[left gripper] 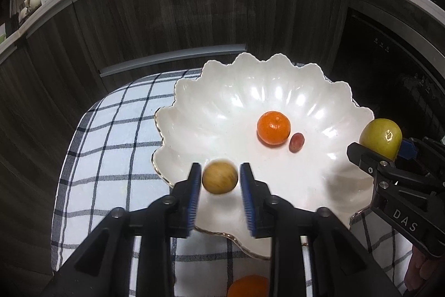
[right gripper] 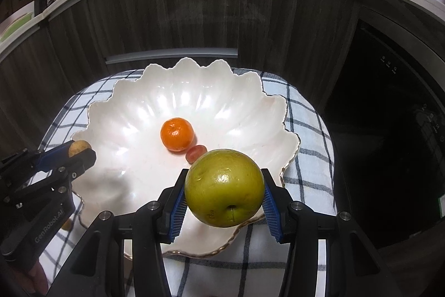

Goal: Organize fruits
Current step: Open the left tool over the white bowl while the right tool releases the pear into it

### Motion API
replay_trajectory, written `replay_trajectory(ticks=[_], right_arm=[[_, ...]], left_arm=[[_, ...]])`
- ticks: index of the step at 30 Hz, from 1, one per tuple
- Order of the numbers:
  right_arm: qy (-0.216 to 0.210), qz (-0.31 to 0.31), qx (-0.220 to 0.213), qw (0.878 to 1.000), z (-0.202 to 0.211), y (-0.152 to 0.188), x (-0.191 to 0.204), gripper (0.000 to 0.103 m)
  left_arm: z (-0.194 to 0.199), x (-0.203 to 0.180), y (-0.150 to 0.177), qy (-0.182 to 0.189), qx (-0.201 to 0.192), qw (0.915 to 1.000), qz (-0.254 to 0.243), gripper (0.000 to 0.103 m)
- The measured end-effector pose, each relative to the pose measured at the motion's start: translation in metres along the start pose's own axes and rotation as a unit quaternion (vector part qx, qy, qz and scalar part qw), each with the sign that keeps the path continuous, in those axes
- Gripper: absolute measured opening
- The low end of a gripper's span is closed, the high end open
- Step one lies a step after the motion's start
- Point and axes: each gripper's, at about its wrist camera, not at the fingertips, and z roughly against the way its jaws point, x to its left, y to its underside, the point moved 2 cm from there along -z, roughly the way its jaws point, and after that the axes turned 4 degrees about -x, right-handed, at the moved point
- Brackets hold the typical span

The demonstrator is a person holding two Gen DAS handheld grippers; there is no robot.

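A white scalloped dish (left gripper: 236, 102) (right gripper: 194, 96) with a gold rim sits on a checked cloth (left gripper: 111, 144). In it lie a mandarin (left gripper: 273, 127) (right gripper: 177, 134) and a small red grape (left gripper: 296, 142) (right gripper: 196, 152). My left gripper (left gripper: 220, 167) (right gripper: 80, 155) hovers over the dish's near-left edge. A small tan round fruit (left gripper: 219, 178) (right gripper: 79, 148), blurred, is between its blue pads with a thin gap on each side. My right gripper (right gripper: 224, 171) (left gripper: 381, 149) is shut on a yellow-green apple (right gripper: 224, 187) (left gripper: 381, 137) above the dish's near-right rim.
A second mandarin (left gripper: 247, 286) lies on the cloth in front of the dish. Dark wood cabinet fronts (left gripper: 167, 18) rise behind, under a counter with a pan and bottles. A black appliance (right gripper: 389, 116) stands at right. A person's hand (right gripper: 36, 277) holds the left gripper.
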Motion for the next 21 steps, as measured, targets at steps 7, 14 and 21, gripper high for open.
replay_trajectory(ticks=[7, 14, 21], right_arm=[[0.014, 0.005, -0.024, 1.0, 0.009, -0.002, 0.0, 0.071], [0.029, -0.01, -0.037, 0.999, 0.018, -0.003, -0.008, 0.081], [0.038, -0.015, -0.042, 0.998, 0.029, -0.001, -0.012, 0.081]], left_arm=[[0.004, -0.001, 0.002, -0.013, -0.002, 0.9999, -0.003, 0.054], [0.014, 0.001, 0.002, -0.027, -0.013, 0.9996, -0.002, 0.07], [0.028, 0.001, -0.002, -0.029, -0.026, 0.9992, 0.003, 0.077]])
